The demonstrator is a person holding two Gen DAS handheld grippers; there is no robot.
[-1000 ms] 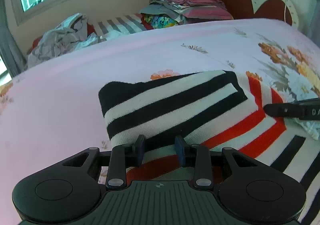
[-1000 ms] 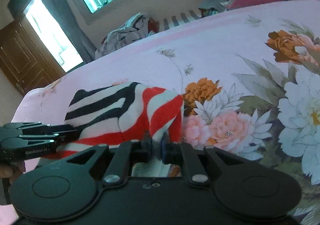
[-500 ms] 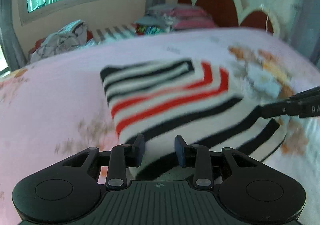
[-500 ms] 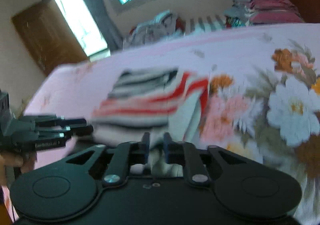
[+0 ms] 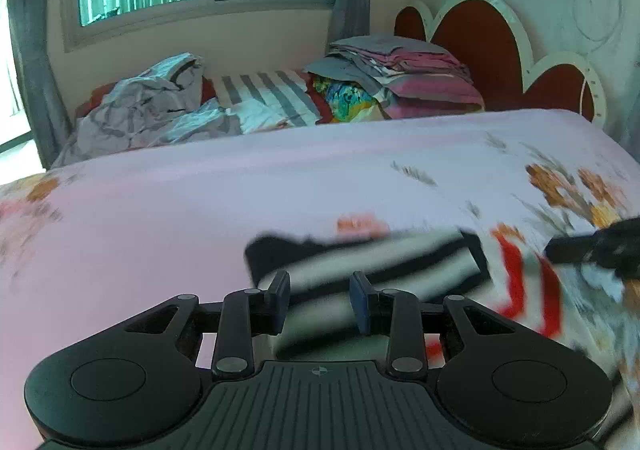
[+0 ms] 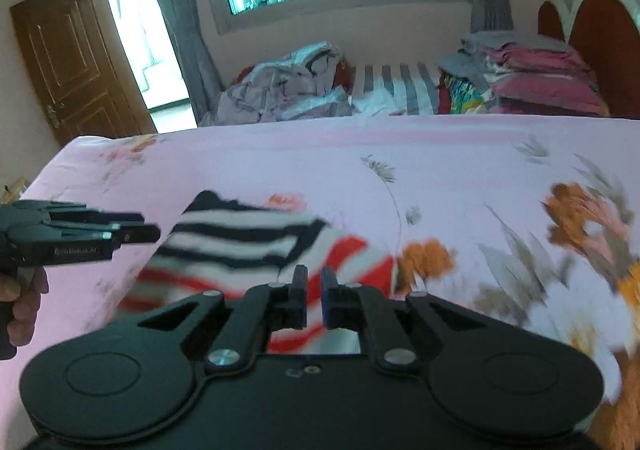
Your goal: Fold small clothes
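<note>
Bed (image 5: 160,218) with pink floral sheet (image 6: 460,154). A folded garment (image 6: 240,246), striped black, white and red, lies on the near part of the sheet. At the far edge: crumpled grey clothes (image 5: 136,118), a striped cloth (image 5: 272,98), and a stack of folded linens (image 5: 404,74) beside the headboard (image 5: 476,34).

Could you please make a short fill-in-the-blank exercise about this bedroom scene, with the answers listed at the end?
1. The striped garment lies on a floral bed sheet whose background colour is ____.
2. The garment has white, black and ____ stripes.
3. The left tool has its jaws ____, with a wide gap between them.
4. The stack of folded clothes sits beside the ____ of the bed.

Answers: pink; red; open; headboard
</note>
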